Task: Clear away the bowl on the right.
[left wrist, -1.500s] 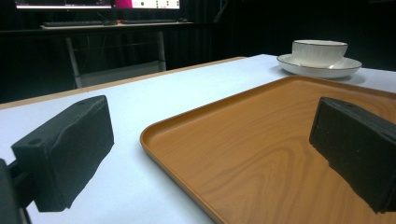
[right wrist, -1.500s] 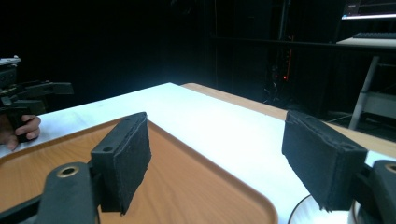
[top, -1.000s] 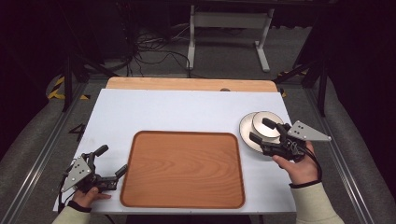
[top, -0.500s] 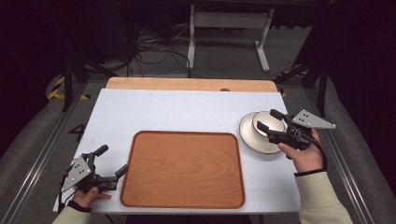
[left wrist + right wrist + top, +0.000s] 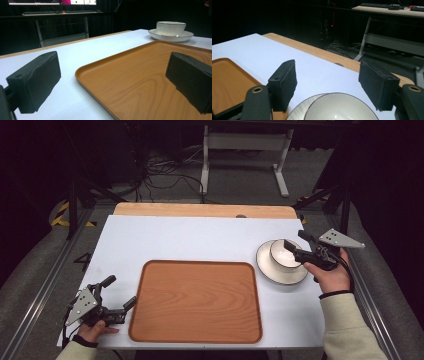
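Observation:
A white bowl stands on a white saucer at the right of the white table. My right gripper hovers at the bowl's right rim, pointing left. Its jaws have just been closing a little but stand open. In the right gripper view the bowl lies low under the gap of that gripper, and no pad touches it. A brown wooden tray lies front centre. My left gripper rests open at the tray's left edge. In the left gripper view that gripper has the tray's corner between its pads.
The white table top has a bare wooden strip along its far edge. Metal rails run down both sides. A stand's legs and cables lie on the dark floor beyond.
My right hand has drawn its gripper rightward and a bit farther back, off the top of the bowl, so more of the bowl shows. The left gripper has stayed put.

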Demonstrator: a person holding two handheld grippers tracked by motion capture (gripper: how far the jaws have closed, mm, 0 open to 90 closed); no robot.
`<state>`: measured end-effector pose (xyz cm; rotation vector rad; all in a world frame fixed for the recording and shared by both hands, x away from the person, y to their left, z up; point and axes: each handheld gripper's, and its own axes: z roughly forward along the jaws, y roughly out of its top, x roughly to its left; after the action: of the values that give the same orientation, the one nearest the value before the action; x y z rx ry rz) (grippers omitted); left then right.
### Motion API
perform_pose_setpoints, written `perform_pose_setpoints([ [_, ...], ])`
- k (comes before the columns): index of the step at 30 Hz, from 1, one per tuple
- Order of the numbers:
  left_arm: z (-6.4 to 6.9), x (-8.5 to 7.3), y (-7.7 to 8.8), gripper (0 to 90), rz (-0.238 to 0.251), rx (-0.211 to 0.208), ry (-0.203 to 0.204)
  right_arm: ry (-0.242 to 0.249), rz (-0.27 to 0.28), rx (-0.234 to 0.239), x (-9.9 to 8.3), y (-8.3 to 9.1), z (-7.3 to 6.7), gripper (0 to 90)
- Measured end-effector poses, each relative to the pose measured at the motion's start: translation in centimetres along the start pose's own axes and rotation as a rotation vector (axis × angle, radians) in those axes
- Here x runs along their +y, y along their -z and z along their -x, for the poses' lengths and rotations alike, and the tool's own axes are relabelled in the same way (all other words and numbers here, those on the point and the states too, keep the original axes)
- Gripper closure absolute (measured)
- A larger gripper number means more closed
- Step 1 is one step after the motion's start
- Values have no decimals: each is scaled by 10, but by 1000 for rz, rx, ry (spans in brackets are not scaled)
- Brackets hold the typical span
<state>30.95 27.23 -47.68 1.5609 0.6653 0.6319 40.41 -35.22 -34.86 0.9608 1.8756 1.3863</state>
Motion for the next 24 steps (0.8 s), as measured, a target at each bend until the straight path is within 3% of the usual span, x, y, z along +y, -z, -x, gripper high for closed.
perform_pose_setpoints([
  [6, 0, 0, 0, 3, 0, 0, 1, -7, -10, -39, 0, 0, 12, 316],
  [12, 0, 0, 0, 3, 0, 1, 1, -48, -22, -84, -5, 0, 25, 338],
  [18, 0, 0, 0, 3, -2, 0, 0, -63, -84, -139, -10, -5, 36, 362],
  [24, 0, 0, 0, 3, 1, 1, 1, -84, -180, -153, -18, -13, 42, 357],
])
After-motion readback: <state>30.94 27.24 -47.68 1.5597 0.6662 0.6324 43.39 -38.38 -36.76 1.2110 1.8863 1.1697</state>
